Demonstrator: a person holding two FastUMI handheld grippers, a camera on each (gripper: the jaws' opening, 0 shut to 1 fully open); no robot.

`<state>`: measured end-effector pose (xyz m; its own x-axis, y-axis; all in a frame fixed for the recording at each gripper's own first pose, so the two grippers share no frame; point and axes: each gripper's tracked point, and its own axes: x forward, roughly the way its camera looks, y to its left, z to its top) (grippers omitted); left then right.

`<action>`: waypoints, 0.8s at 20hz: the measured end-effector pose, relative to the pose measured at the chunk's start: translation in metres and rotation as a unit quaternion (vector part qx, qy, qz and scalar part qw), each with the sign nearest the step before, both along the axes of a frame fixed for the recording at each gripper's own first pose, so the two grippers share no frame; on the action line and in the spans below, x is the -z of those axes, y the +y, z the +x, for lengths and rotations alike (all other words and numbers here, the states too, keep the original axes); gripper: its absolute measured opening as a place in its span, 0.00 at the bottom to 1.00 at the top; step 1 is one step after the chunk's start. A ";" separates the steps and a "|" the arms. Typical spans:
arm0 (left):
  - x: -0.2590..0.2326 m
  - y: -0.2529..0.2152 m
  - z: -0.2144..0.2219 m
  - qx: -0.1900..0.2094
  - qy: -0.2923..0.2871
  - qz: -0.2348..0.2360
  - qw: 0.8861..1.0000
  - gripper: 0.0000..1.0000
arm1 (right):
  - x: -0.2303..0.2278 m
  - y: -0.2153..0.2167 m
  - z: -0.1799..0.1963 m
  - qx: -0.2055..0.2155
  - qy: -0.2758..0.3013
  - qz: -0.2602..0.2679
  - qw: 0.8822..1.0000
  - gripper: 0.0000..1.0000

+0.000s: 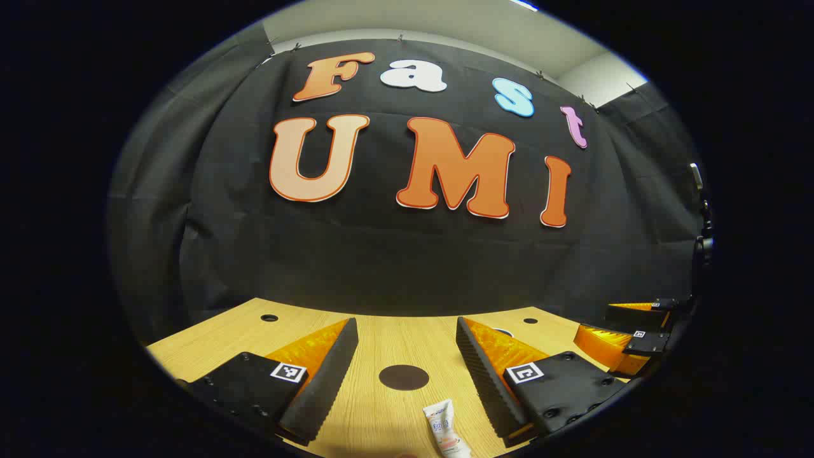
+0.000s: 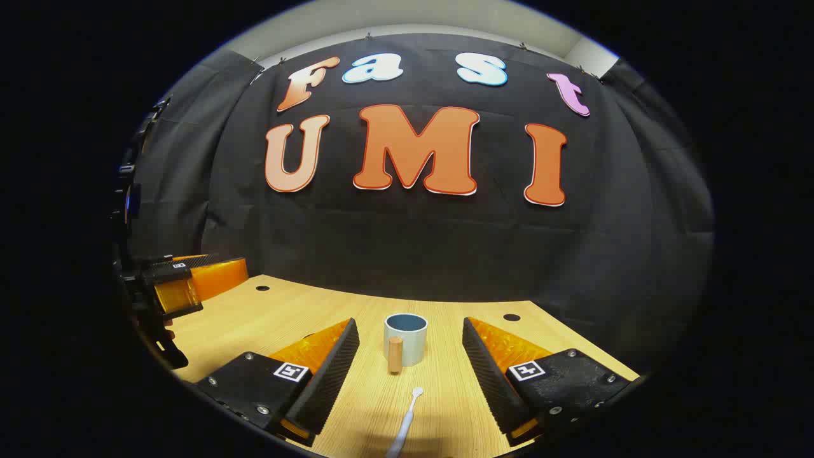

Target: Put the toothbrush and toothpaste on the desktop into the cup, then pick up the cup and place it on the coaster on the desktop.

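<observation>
In the left gripper view a white toothpaste tube [image 1: 447, 429] lies on the wooden desktop [image 1: 381, 337] near the bottom edge, just inside my left gripper's right finger. A dark round coaster [image 1: 404, 377] lies flat between the fingers, farther out. My left gripper [image 1: 406, 323] stands open above the desktop with nothing in it. In the right gripper view a pale cup [image 2: 407, 340] with a wooden handle [image 2: 395, 355] stands upright ahead. A white toothbrush [image 2: 407, 420] lies in front of it, head toward the cup. My right gripper [image 2: 410, 324] is open and holds nothing.
Small round holes [image 1: 269, 317] dot the desktop near its back edge, where the black cloth wall hangs. The right gripper [image 1: 626, 337] shows at the right in the left gripper view. The left gripper [image 2: 184, 280] shows at the far left in the right gripper view.
</observation>
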<state>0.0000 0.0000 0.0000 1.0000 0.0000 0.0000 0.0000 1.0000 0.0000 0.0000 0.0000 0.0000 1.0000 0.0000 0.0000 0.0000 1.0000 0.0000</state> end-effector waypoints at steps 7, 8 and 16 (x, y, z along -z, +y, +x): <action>0.004 -0.011 0.001 0.016 0.005 0.005 1.000 0.98 | 0.003 -0.001 0.001 -0.001 0.007 0.006 1.000 0.98; 0.005 -0.012 0.001 0.017 0.005 0.008 1.000 0.98 | 0.003 -0.002 0.002 0.000 0.008 0.007 1.000 0.98; 0.007 -0.020 0.001 0.024 0.009 0.020 0.999 0.98 | 0.006 -0.005 -0.001 0.000 0.010 0.016 1.000 0.98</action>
